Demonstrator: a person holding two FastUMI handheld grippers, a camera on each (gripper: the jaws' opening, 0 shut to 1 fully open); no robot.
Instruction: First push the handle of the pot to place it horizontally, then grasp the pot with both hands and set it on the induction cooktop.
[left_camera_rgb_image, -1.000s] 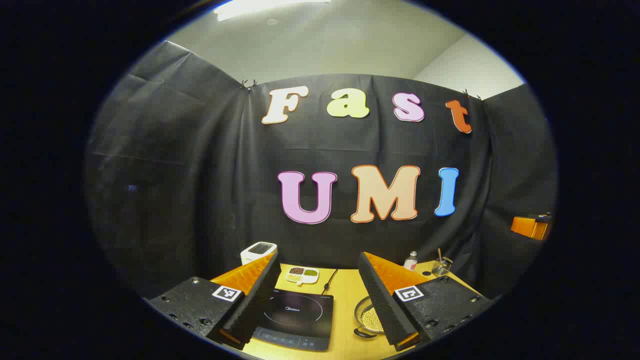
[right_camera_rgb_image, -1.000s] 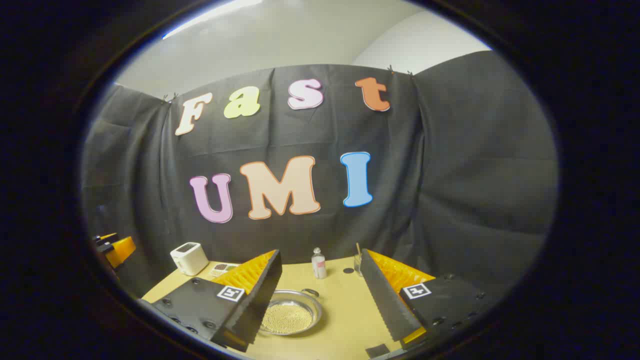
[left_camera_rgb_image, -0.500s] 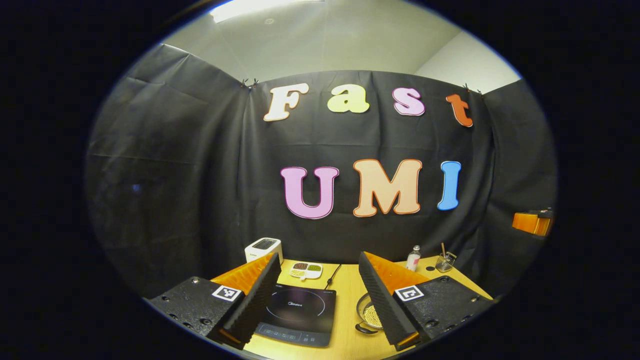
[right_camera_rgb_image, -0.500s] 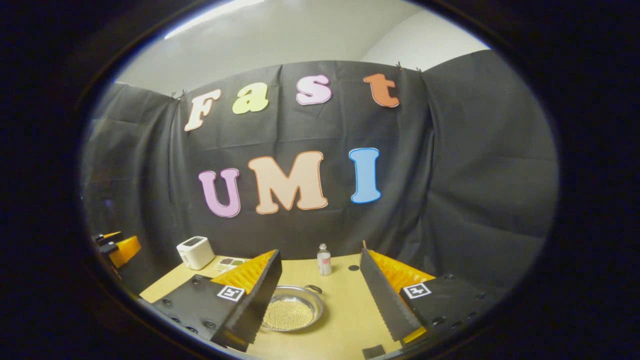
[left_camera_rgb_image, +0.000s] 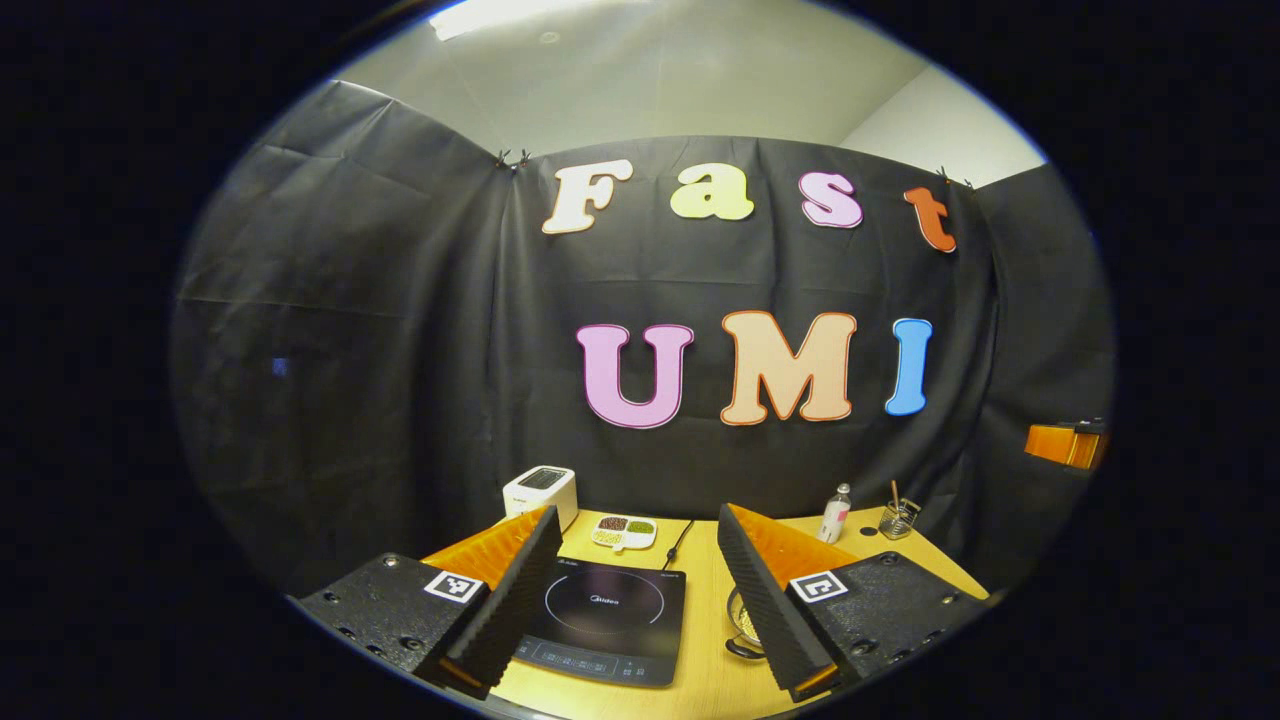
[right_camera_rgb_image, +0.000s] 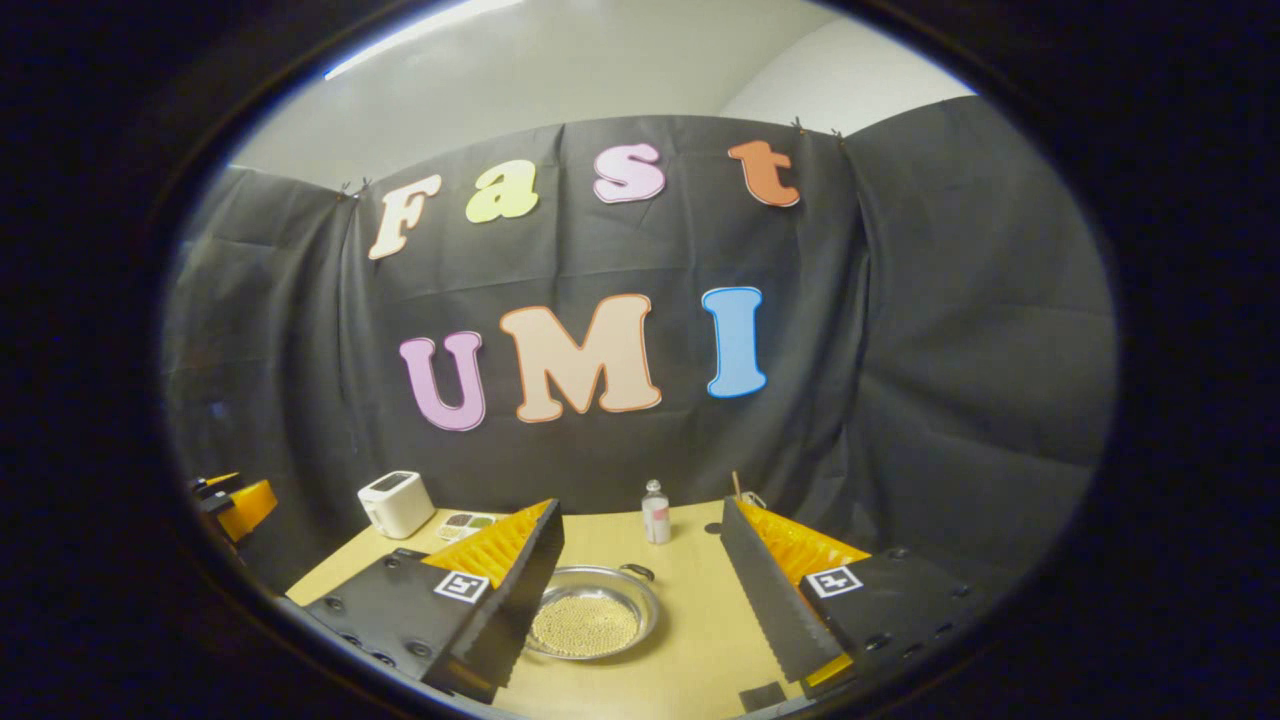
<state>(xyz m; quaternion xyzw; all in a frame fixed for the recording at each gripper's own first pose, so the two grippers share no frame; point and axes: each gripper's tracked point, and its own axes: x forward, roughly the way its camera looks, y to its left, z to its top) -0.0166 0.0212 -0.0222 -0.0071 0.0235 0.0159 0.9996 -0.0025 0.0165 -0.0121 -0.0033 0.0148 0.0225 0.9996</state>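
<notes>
Pot (right_camera_rgb_image: 590, 625) sits on the wooden table (right_camera_rgb_image: 690, 640), shallow steel, filled with small pale beads, one dark loop handle (right_camera_rgb_image: 636, 572) at its far rim. In the right gripper view it lies between the right gripper (right_camera_rgb_image: 640, 600) fingers but lower, left finger overlapping its near-left rim in the picture; contact cannot be told. Right gripper jaws spread wide, nothing held

Left gripper (left_camera_rgb_image: 640, 600) also spread wide, empty, above the table's near edge. Induction cooktop (left_camera_rgb_image: 605, 620) lies flat between its fingers, black glass, control strip toward the near edge. Pot is just right of the cooktop, mostly hidden behind the left gripper's right finger; apart from the cooktop

Along the table's far edge: white toaster (left_camera_rgb_image: 541, 492) at the far left corner, divided snack dish (left_camera_rgb_image: 624, 531), small bottle (right_camera_rgb_image: 656, 513), wire holder (left_camera_rgb_image: 898, 518) toward the far right corner
</notes>
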